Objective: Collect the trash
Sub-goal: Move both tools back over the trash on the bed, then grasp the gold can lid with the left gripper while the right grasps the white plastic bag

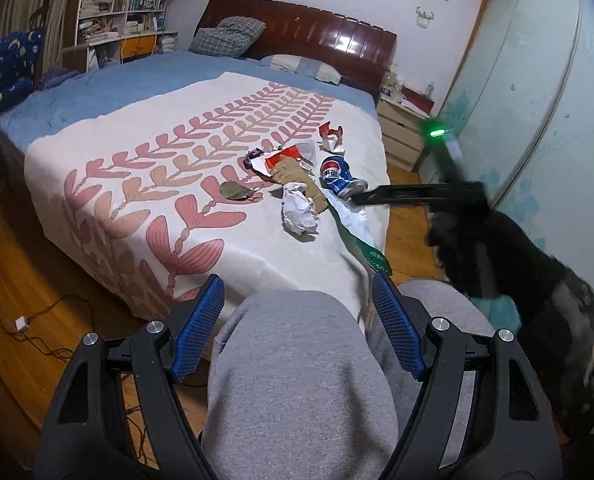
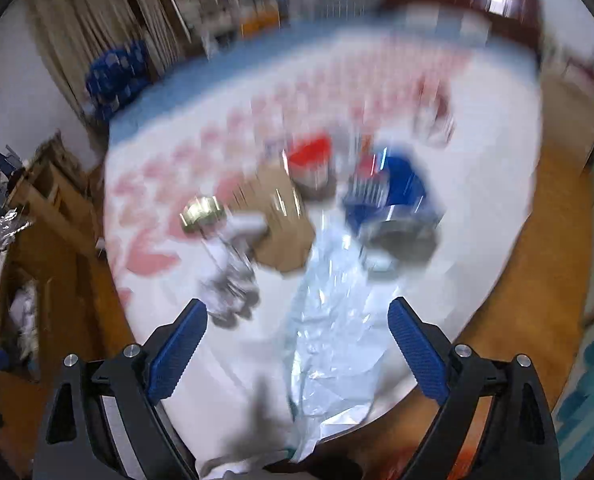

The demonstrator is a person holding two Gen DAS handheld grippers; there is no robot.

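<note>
1. My left gripper [image 1: 297, 298] has its jaws spread wide with nothing between the blue pads [image 1: 199, 328]. It hangs over my grey-trousered knee [image 1: 297, 380], short of the bed edge.
2. My right gripper [image 2: 297, 322] also has its jaws spread and empty. In the left wrist view it appears as a blurred black tool [image 1: 417, 194] coming in from the right, its tip just beside the can.
3. The trash lies in a loose cluster on the white cloth with pink leaf print [image 1: 145, 184], near the bed's right edge.
4. Cluster contents, left wrist view:
   - a crushed blue cola can [image 1: 337, 178] on its side;
   - a crumpled white paper ball [image 1: 299, 212], just beside the cardboard;
   - a brown cardboard piece [image 1: 297, 180];
   - a red-and-white container [image 1: 293, 154] behind the cardboard;
   - a small olive-green wrapper [image 1: 233, 191], apart to the left;
   - a silver and green foil wrapper [image 1: 361, 232] trailing over the bed edge.
5. The right wrist view is heavily blurred. The can [image 2: 393, 200] and the foil wrapper [image 2: 333, 320] are recognisable; the wrapper lies between the right pads [image 2: 179, 350] in the picture, and I cannot tell whether they touch it.
</note>
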